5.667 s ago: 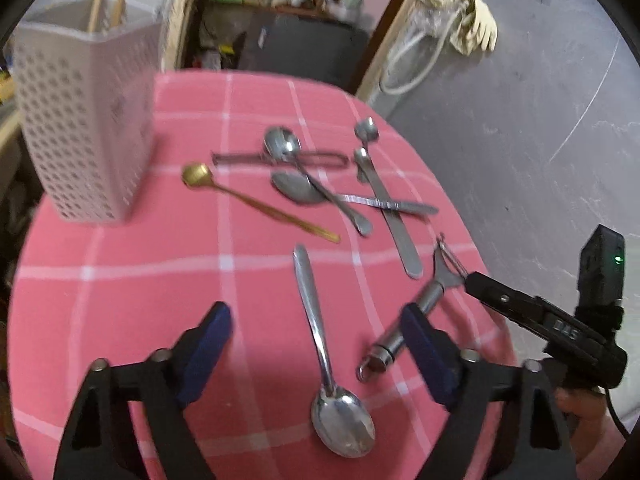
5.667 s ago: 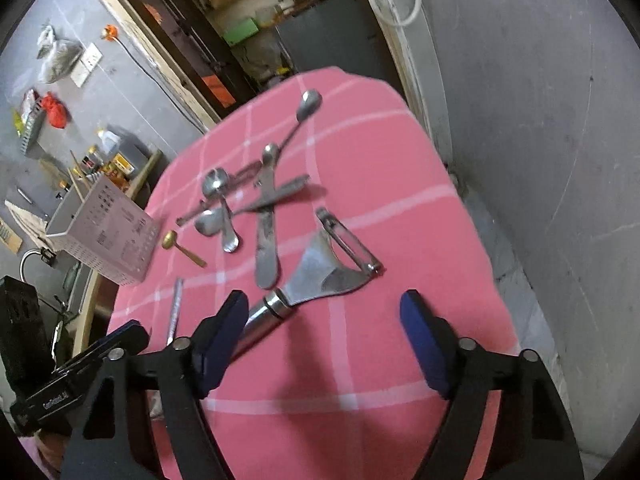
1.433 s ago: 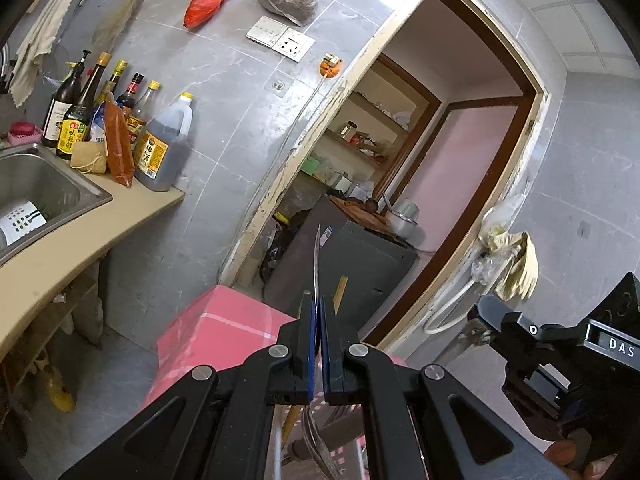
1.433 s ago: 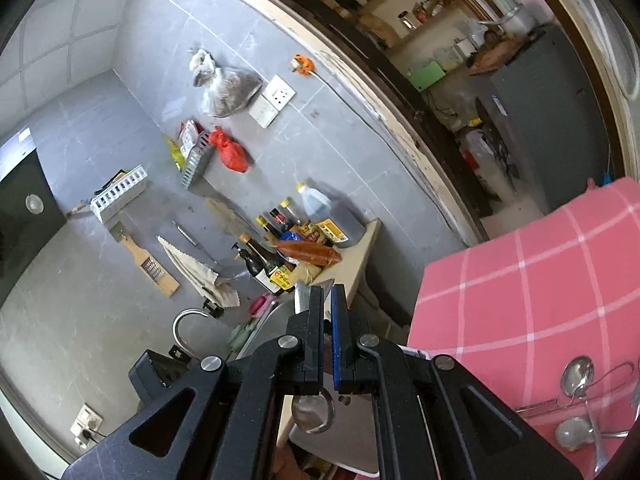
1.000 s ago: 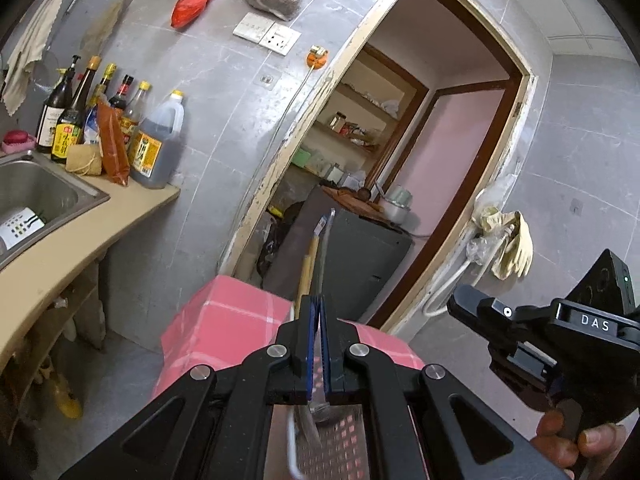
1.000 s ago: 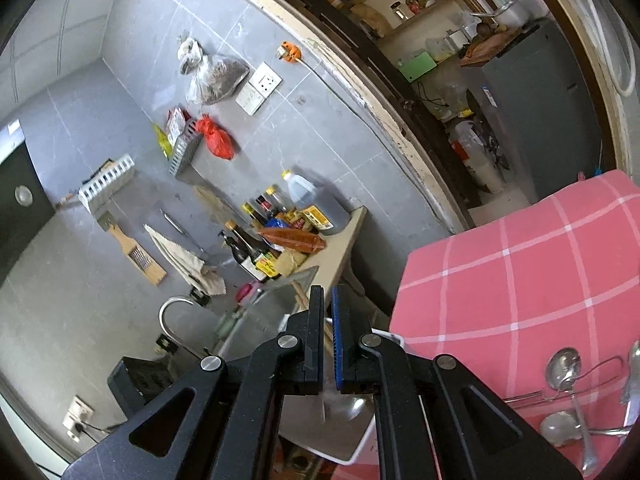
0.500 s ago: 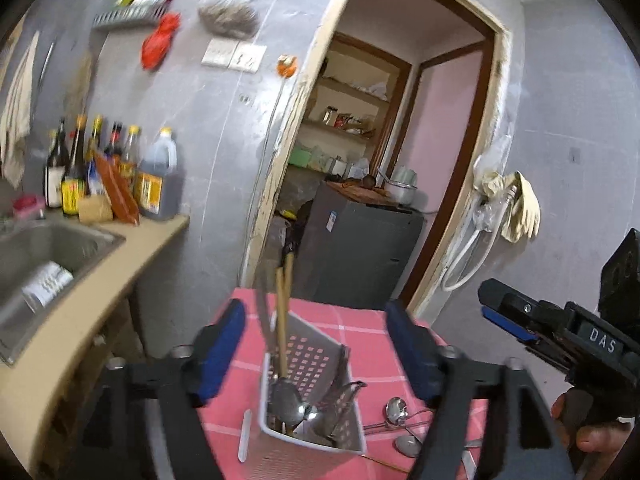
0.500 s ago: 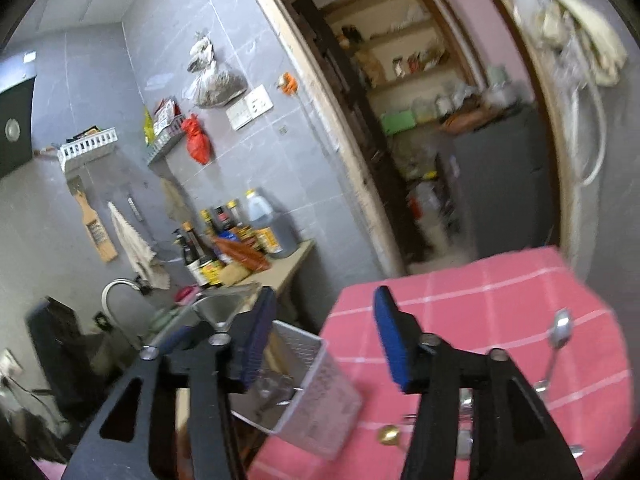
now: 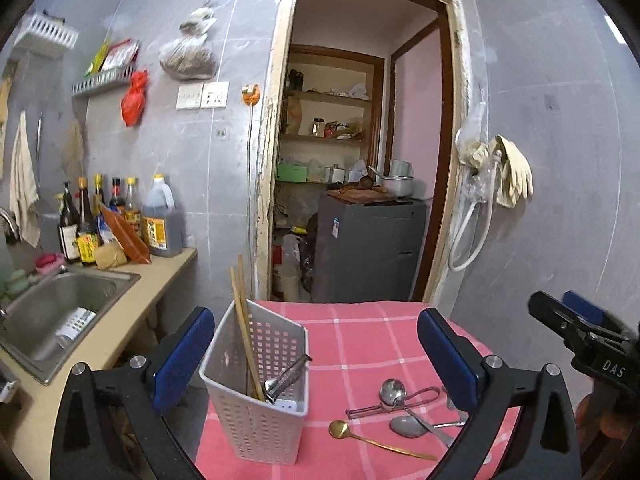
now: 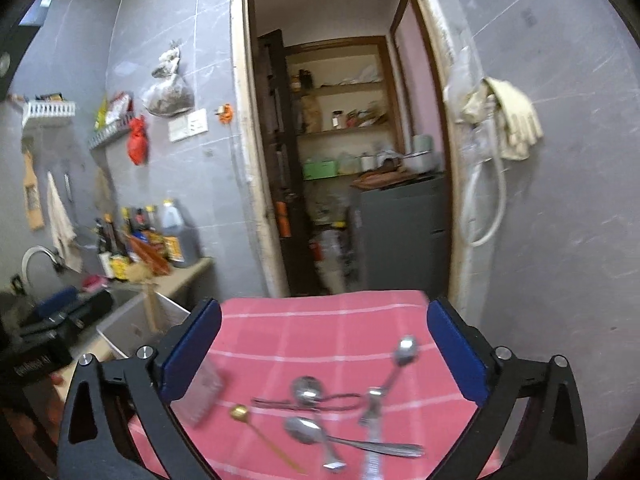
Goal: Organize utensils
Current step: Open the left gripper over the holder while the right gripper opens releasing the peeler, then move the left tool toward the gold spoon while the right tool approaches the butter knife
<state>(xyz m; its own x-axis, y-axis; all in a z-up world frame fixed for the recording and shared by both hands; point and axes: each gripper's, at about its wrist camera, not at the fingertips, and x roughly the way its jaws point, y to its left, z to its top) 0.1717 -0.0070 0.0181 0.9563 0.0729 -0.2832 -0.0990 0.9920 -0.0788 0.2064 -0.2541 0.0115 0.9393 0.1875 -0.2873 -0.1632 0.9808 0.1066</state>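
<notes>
Pink checked cloth is covering the table (image 9: 352, 344) under both grippers; the left gripper (image 9: 312, 354) is opening its jaws wide with nothing pressed between the pads; the right gripper (image 10: 324, 350) is opening its jaws wide too and is holding nothing. Just ahead of the left gripper, toward its left finger, the white basket (image 9: 260, 412) is standing upright, with chopsticks (image 9: 244, 320) and a few metal tools poking out of it. Below and ahead of its right finger, a gold spoon (image 9: 340, 429) is lying near the basket; a silver spoon (image 9: 393, 389) and more metal pieces are lying beside it. Ahead of the right gripper, a fork (image 10: 384, 447) and a small spoon (image 10: 405, 349) are lying flat and crossing each other. Farther off, a doorway is showing shelves. I think the next job is picking another piece; going for a loose one first, and pinching it by the thin handle, should be working best.
</notes>
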